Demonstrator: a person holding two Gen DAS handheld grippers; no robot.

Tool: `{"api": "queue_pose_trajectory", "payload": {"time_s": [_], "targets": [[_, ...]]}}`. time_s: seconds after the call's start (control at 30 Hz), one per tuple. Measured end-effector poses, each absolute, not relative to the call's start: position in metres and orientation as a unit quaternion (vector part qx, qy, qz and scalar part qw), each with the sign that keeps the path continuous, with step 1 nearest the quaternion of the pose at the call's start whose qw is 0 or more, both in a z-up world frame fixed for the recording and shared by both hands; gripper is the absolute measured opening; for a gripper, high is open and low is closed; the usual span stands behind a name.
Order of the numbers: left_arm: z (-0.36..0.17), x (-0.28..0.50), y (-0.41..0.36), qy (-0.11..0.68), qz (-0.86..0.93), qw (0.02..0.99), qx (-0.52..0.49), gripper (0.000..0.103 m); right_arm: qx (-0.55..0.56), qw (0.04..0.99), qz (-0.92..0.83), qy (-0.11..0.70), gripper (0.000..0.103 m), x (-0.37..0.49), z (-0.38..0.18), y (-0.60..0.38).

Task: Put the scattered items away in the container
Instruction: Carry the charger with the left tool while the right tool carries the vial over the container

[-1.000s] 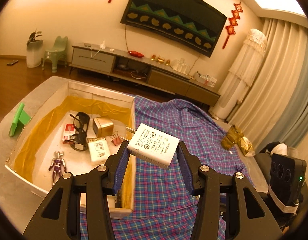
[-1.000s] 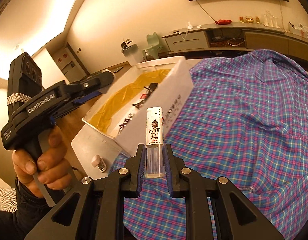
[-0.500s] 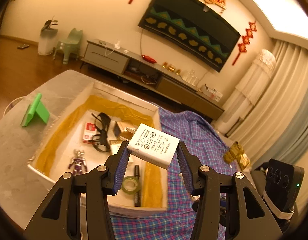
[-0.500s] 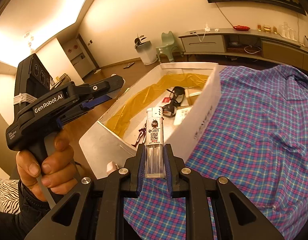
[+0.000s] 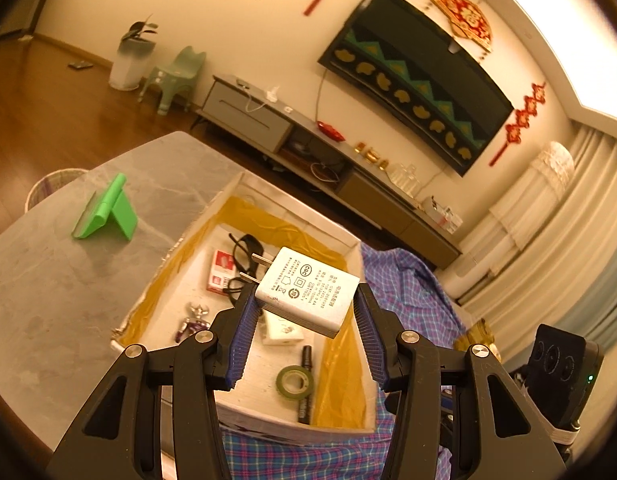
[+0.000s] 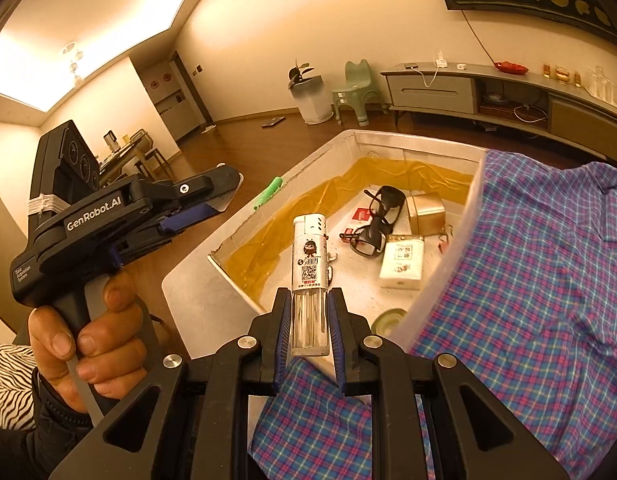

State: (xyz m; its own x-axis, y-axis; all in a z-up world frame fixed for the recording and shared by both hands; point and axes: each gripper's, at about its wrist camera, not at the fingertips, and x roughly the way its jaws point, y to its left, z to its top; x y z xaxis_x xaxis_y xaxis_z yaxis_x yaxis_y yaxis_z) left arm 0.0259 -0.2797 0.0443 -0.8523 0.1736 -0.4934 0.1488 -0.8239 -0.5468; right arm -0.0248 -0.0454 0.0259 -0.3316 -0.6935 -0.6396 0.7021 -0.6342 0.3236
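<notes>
1. My left gripper [image 5: 304, 320] has its fingers closed on a white charger [image 5: 306, 293]. The charger sits tilted between the blue pads, its two prongs pointing up and to the left.
2. From the left wrist view, the charger hangs above the white box [image 5: 196, 232], which is lined with yellow film along its inner walls.
3. Inside the box I see black glasses [image 5: 244, 248], a red and white card [image 5: 220, 270], a small purple figure [image 5: 190, 322], a white packet [image 5: 282, 330], a black marker [image 5: 305, 384] and a green tape roll [image 5: 294, 380].
4. My right gripper [image 6: 308, 324] has its fingers clamped on a lighter [image 6: 309, 276]. It stands upright, its clear base between the pads and its metal head on top.
5. In the right wrist view the lighter is held near the box's corner, over the box's near end and the plaid shirt [image 6: 548, 280].
6. The shirt lies draped against the box's right wall, touching it.
7. That view also shows a gold tin [image 6: 425, 209] in the box, just beside the glasses.
8. The box rests on a grey bench [image 5: 48, 280], where a green stand [image 5: 106, 210] sits well apart from it.
9. My left hand [image 6: 88, 344] grips the other tool's handle at the left edge of the right wrist view.
</notes>
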Motion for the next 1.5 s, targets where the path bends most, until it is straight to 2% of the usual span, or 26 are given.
{"api": "queue_pose_trajectory", "payload": {"time_s": [0.73, 1.17, 1.5], "targets": [[0.019, -0.003, -0.284, -0.32, 0.893, 0.002, -0.315, 0.05, 0.427, 0.416, -0.801, 0.05, 0.02, -0.075, 0.0, -0.094], [0.006, -0.024, -0.265, -0.256, 0.896, -0.032, -0.361, 0.05, 0.447, 0.412, -0.789, 0.089, 0.02, -0.084, -0.019, -0.099], [-0.004, -0.035, -0.266, -0.249, 0.889, -0.041, -0.383, 0.05, 0.452, 0.413, -0.78, 0.132, 0.02, -0.08, -0.025, -0.111]]}}
